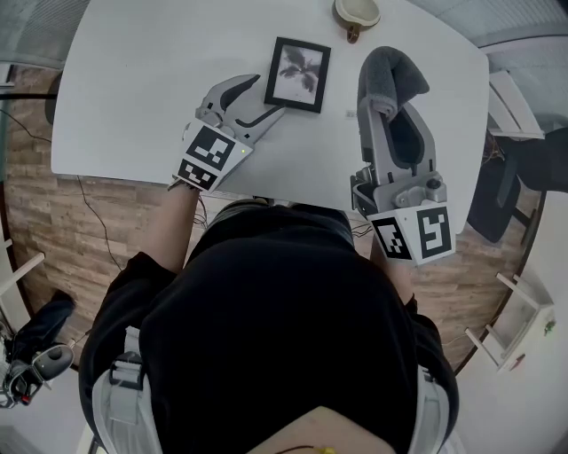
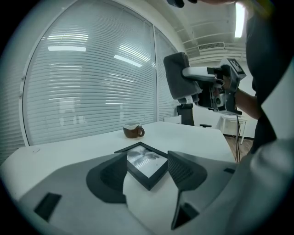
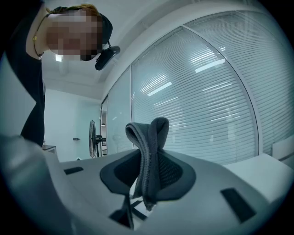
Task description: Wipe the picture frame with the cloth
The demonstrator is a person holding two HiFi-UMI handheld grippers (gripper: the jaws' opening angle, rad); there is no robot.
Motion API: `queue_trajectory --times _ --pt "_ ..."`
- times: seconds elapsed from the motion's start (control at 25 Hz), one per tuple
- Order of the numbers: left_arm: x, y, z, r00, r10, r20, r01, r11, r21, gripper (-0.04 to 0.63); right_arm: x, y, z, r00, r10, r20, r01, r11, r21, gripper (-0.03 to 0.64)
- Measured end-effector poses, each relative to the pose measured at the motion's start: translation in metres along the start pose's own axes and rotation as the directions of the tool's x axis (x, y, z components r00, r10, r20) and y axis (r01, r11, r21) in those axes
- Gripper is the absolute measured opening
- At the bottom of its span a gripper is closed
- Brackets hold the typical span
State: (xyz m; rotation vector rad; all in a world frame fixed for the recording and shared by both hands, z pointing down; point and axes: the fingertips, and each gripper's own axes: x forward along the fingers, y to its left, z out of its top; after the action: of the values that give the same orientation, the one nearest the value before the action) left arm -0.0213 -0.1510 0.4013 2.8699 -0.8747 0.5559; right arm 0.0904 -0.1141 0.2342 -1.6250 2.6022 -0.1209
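A black picture frame [image 1: 298, 74] with a grey plant print lies flat on the white table [image 1: 133, 89]. My left gripper [image 1: 266, 96] is low over the table at the frame's near left corner, and it is open. In the left gripper view that corner of the frame [image 2: 148, 166] sits between the spread jaws of the left gripper [image 2: 147, 158], with no clear press from the pads. To the right of the frame, my right gripper [image 1: 390, 84] is held above the table, shut on a folded grey cloth [image 3: 148, 142]. The cloth [image 1: 390, 75] bunches up over the fingertips.
A brown and cream mug [image 1: 357, 12] stands at the table's far edge beyond the frame, also in the left gripper view as the mug [image 2: 133, 131]. An office chair [image 1: 524, 168] is on the floor to the right. Window blinds [image 2: 92, 82] run behind the table.
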Motion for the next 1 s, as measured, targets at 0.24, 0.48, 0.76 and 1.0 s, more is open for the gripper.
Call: queue_trajectory --times 0.24,0.48,0.76,1.0 --pt "0.01 -0.001 -0.016 0.998 -0.014 -0.067 0.014 1.0 0.002 0.282 -0.001 -0.001 0.001 1.0 -0.005 0.002 0.005 1.0 0.0 0.095" --pt "0.016 -0.002 -0.03 0.991 -0.018 -0.132 0.018 1.0 -0.002 0.29 -0.001 0.0 0.001 1.0 -0.007 0.003 0.007 1.0 0.001 0.095" --pt "0.026 -0.003 -0.046 0.977 -0.04 -0.209 0.041 0.999 -0.001 0.299 -0.001 -0.001 0.0 1.0 -0.006 0.003 0.006 1.0 0.002 0.095" --pt "0.031 -0.001 -0.051 0.97 -0.038 -0.241 0.036 0.999 -0.013 0.301 0.001 -0.002 -0.001 1.0 -0.007 -0.002 0.007 1.0 0.001 0.095"
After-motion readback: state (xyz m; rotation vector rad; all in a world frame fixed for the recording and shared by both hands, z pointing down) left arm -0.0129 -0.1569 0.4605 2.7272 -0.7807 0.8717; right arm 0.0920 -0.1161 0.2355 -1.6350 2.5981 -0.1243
